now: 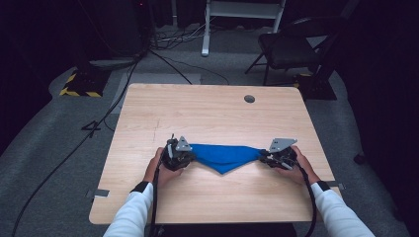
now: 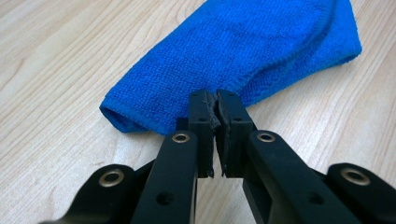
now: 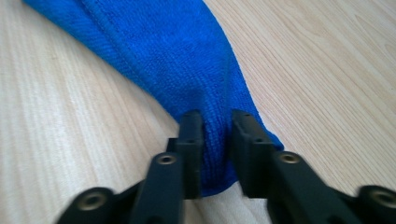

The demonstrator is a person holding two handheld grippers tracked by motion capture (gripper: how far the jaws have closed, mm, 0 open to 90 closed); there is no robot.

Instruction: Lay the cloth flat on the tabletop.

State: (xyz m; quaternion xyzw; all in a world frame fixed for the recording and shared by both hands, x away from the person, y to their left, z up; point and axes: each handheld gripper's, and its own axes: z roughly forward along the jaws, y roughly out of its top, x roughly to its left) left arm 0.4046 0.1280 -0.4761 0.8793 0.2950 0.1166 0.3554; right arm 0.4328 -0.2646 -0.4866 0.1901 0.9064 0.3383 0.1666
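Note:
A blue cloth (image 1: 225, 157) lies on the wooden table (image 1: 207, 108), stretched between the two grippers and sagging to a point toward the near edge. My left gripper (image 1: 190, 153) holds its left end. In the left gripper view the jaws (image 2: 217, 100) are pressed together on a thin edge of the cloth (image 2: 243, 51). My right gripper (image 1: 264, 155) is at the right end. In the right gripper view its jaws (image 3: 217, 119) stand on either side of a bunched fold of the cloth (image 3: 173, 56), and the pads touch it on both sides.
A round cable hole (image 1: 249, 98) sits near the table's far edge. Beyond the table there are a black chair (image 1: 291, 47), a white frame leg (image 1: 205, 29), a base with yellow-black stripes (image 1: 79, 86) and cables on the grey floor.

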